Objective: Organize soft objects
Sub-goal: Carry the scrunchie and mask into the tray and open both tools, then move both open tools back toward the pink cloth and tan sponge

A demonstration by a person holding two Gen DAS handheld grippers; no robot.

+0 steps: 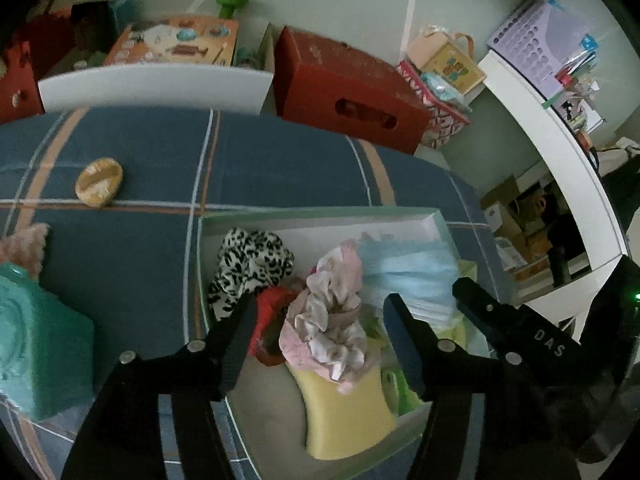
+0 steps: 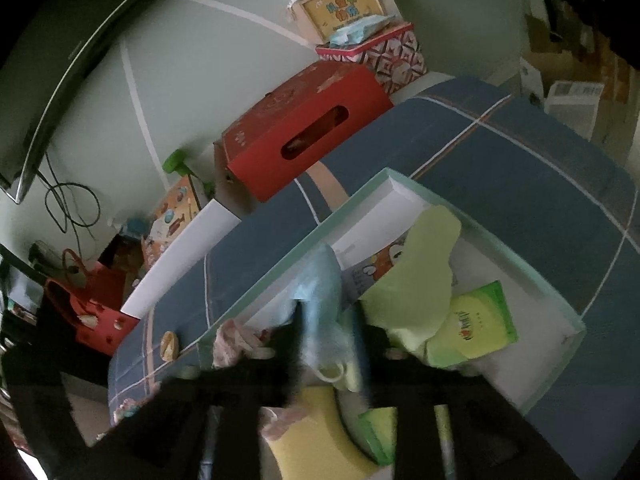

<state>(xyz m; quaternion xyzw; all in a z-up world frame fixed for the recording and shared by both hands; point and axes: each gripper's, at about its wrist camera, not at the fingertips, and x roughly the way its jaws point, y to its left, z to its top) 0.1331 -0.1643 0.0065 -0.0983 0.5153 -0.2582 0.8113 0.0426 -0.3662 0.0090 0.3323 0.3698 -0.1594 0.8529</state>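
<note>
- Surface: a blue plaid bed (image 1: 132, 240) carries a shallow pale-green box (image 1: 320, 214), which serves as the collecting bin.
- Contents: a leopard-print scrunchie (image 1: 250, 258), a pink scrunchie (image 1: 328, 316), blue face masks (image 1: 408, 276), a yellow sponge (image 1: 344, 412), a green tissue pack (image 2: 476, 324) and a light-green cloth (image 2: 420, 280) all lie inside the box.
- Left gripper (image 1: 320, 308): jaws spread, straddling the pink scrunchie without pinching it.
- Right gripper (image 2: 328, 340): image blurred; jaws apart either side of the blue masks, no firm pinch evident.
- Step in hand, by judgement: both items just deposited; release stage.
- Outstanding: a small woven basket (image 1: 99, 187), a pink fluffy item (image 1: 24, 246) and a teal block (image 1: 40, 344) remain on the bed outside the box.
- Next move calls for lifting clear without snagging fabric, then reaching left for a loose item.
</note>
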